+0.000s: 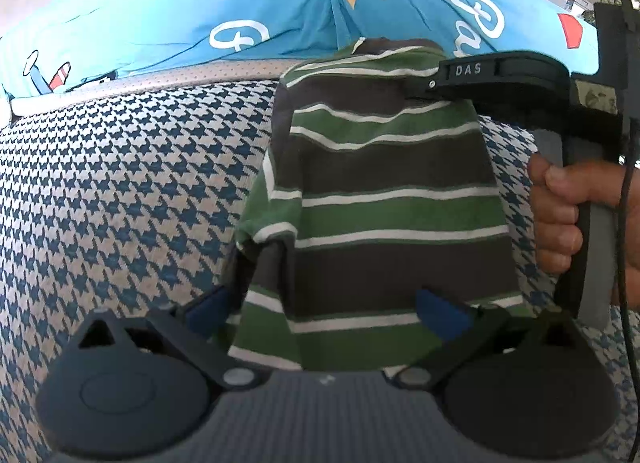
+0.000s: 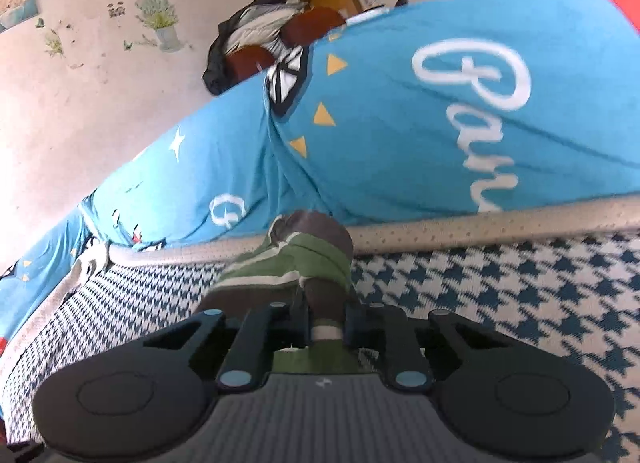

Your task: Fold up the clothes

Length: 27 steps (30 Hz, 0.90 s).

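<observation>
A green, brown and white striped shirt (image 1: 384,199) lies stretched over the houndstooth cover (image 1: 120,191). My left gripper (image 1: 324,309) is open, its blue pads on either side of the shirt's near end. My right gripper (image 2: 326,321) is shut on the striped shirt (image 2: 304,259) at its far end. In the left wrist view the right gripper (image 1: 412,89) comes in from the right, held by a hand (image 1: 560,215), and pinches the shirt's far edge.
A blue printed quilt (image 1: 240,11) is piled behind the shirt, also in the right wrist view (image 2: 400,123). A beige piped edge (image 2: 480,223) borders the houndstooth cover (image 2: 520,295). A wall with pictures (image 2: 100,43) and a chair with clothes (image 2: 260,39) stand behind.
</observation>
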Motion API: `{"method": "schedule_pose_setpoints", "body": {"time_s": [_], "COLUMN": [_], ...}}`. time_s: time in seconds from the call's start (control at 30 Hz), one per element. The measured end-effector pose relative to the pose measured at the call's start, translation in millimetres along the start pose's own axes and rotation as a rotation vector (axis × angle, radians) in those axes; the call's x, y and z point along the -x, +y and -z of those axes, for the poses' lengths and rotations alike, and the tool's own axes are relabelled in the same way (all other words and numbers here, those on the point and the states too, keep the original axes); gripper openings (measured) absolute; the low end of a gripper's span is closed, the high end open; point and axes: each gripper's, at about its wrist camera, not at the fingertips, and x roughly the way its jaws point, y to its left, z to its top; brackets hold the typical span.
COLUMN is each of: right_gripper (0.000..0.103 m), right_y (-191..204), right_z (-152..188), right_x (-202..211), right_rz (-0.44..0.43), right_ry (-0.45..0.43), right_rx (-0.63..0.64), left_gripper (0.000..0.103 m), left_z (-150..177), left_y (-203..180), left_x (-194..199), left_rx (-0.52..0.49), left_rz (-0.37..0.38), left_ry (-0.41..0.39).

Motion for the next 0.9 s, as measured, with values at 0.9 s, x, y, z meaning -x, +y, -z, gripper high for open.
{"method": "schedule_pose_setpoints", "body": {"time_s": [0.9], "right_gripper": [0.016], "right_y": [-107.1], "right_z": [-7.4], "right_x": [228.7], "right_rz": [0.739], "right_ry": [-0.238], "right_rx": [-0.17], "left_gripper": [0.103], "left_z": [3.8], "left_y": [-45.0], "left_x": [38.3], "left_rx": [-0.148], "left_rz": [0.133], "left_ry": [-0.062]}}
